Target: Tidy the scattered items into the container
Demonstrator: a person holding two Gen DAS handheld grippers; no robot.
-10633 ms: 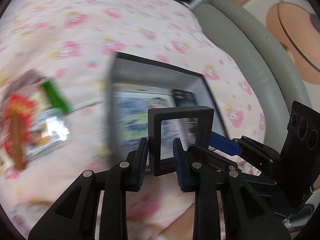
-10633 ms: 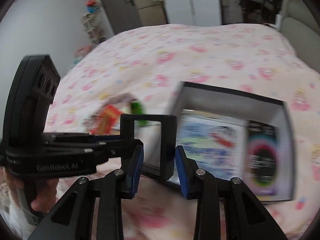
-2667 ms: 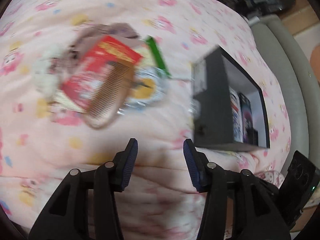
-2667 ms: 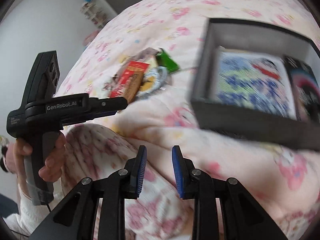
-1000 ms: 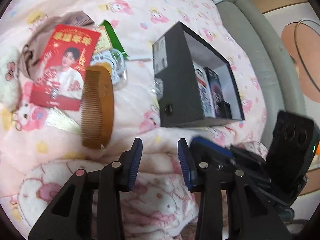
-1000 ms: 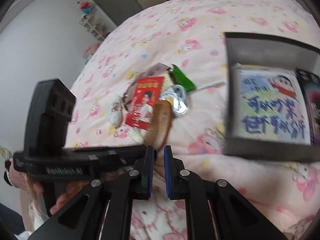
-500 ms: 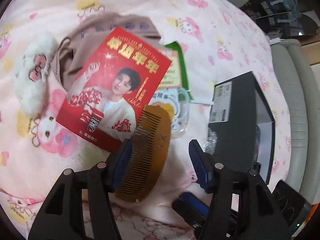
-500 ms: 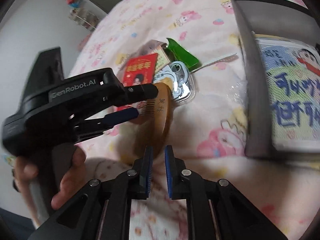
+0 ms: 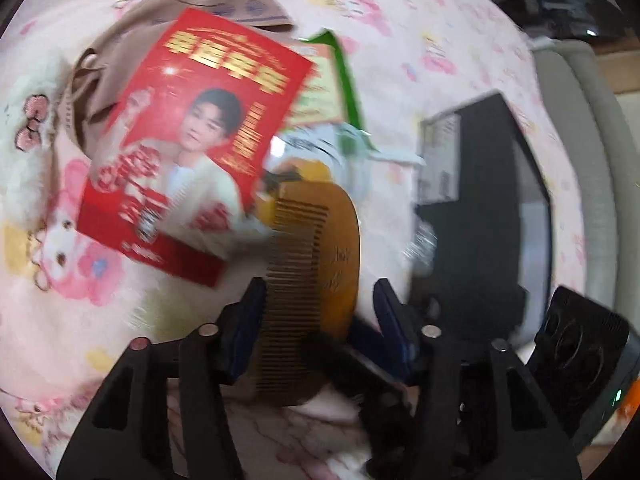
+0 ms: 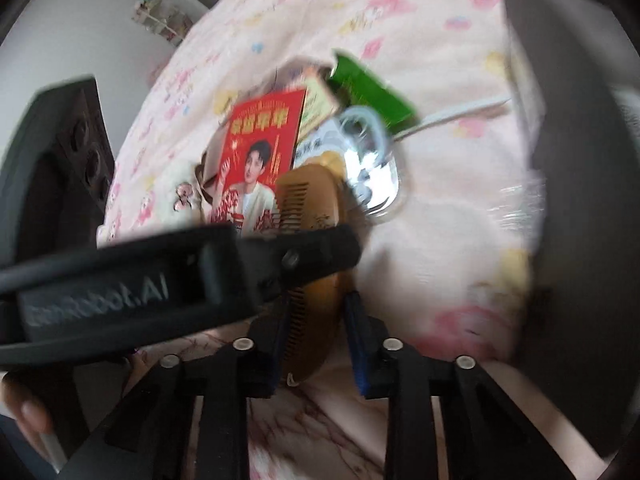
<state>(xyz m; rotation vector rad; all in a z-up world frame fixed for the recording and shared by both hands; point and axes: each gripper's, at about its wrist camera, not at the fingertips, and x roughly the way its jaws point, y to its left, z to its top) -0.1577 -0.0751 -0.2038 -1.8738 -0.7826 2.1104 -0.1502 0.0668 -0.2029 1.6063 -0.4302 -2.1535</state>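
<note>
The wooden comb (image 9: 312, 280) lies flat on the pink printed bed cover (image 9: 400, 40), at the near edge of the scattered pile and to the left of the black box (image 9: 480, 220). Its long axis runs near to far, roughly in line with both your grippers; the teeth face left and the curved spine faces right, toward the box.

Your left gripper (image 9: 318, 320) has its fingers spread wide, one on each side of the comb's near half, and nothing is pinched. Your right gripper (image 10: 316, 336) comes in over the comb's near end with its fingers at a narrower gap, flanking the comb; blur keeps me from saying whether the pads touch it.

As for progress, most of the pile is left to do, as far as these views show. The red printed card (image 9: 192, 140), the green packet (image 9: 344, 80), the clear plastic-wrapped item (image 10: 368, 160), the beige cloth (image 9: 120, 48) and the white plush piece (image 9: 24, 140) all sit outside the box. The box interior is mostly hidden here, so I cannot tell you what is already packed.

Both sets of fingers are crowding the same comb; I judge that one should grip it across its width.
</note>
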